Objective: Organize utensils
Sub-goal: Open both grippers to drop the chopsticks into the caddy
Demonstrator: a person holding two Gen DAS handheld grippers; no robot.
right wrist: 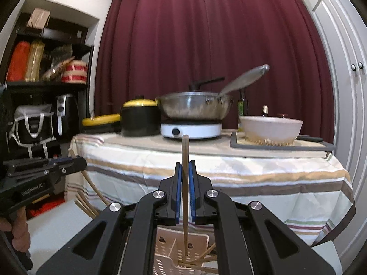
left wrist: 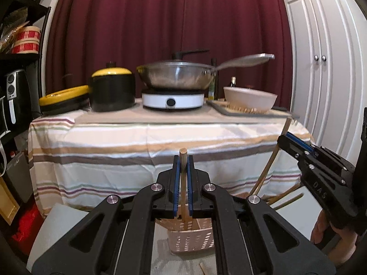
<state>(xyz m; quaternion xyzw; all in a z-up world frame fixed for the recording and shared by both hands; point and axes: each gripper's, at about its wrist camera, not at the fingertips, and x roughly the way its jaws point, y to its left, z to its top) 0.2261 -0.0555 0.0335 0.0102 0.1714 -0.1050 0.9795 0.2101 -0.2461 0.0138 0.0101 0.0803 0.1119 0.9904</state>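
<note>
My left gripper [left wrist: 183,160] is shut on a wooden chopstick [left wrist: 183,158] that stands upright; its lower end reaches down into a beige perforated utensil basket [left wrist: 191,239]. My right gripper [right wrist: 185,167] is shut on another wooden chopstick [right wrist: 184,151], also upright, with its lower end inside the same basket [right wrist: 167,259]. Several more chopsticks [right wrist: 201,261] lie slanted in the basket. The right gripper shows at the right of the left wrist view [left wrist: 298,146], and the left gripper at the left of the right wrist view [right wrist: 75,162].
A table with a striped cloth [left wrist: 146,142] stands ahead, carrying a black pot with a yellow lid [left wrist: 111,89], a steel wok [left wrist: 179,74] on a white cooker, and a white bowl [left wrist: 250,99] on a grey tray. Shelves [right wrist: 45,84] stand at the left, white cupboard doors [left wrist: 325,68] at the right.
</note>
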